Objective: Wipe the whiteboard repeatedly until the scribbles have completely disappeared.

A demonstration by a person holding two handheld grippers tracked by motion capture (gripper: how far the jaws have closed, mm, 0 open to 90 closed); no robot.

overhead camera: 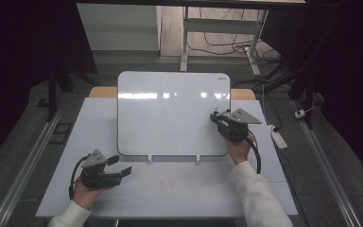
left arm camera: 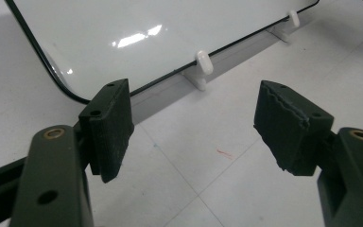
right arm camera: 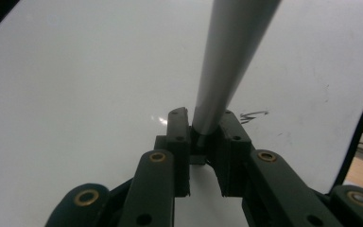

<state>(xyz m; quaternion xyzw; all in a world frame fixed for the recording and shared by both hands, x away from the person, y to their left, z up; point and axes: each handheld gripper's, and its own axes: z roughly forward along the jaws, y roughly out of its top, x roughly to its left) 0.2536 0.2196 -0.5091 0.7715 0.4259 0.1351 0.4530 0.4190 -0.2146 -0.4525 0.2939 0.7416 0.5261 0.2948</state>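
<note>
A: Nearest the person, in front of the whiteboard's bottom edge, what is the left gripper doing?

B: It is resting on the pale grey table, jaws standing wide apart and gripping nothing, and pointing toward the glossy white, black-rimmed rectangular whiteboard. Two small white plastic pegs are propping up that bottom edge.

A: And farther up the board?

B: The right gripper is pressing its jaws tight on one slim grey cylindrical marker. It is hovering over the whiteboard's right part, near the right rim.

A: Which way is the marker lying?

B: Its long axis is running straight on from the jaws toward the board face; the tip itself is hiding from me. One small dark scribble is sitting on the board just beside the right jaw.

A: So which hand is nearer the writing?

B: The right one, clearly; I am judging the next stroke as its work, starting beside that scribble.
</note>
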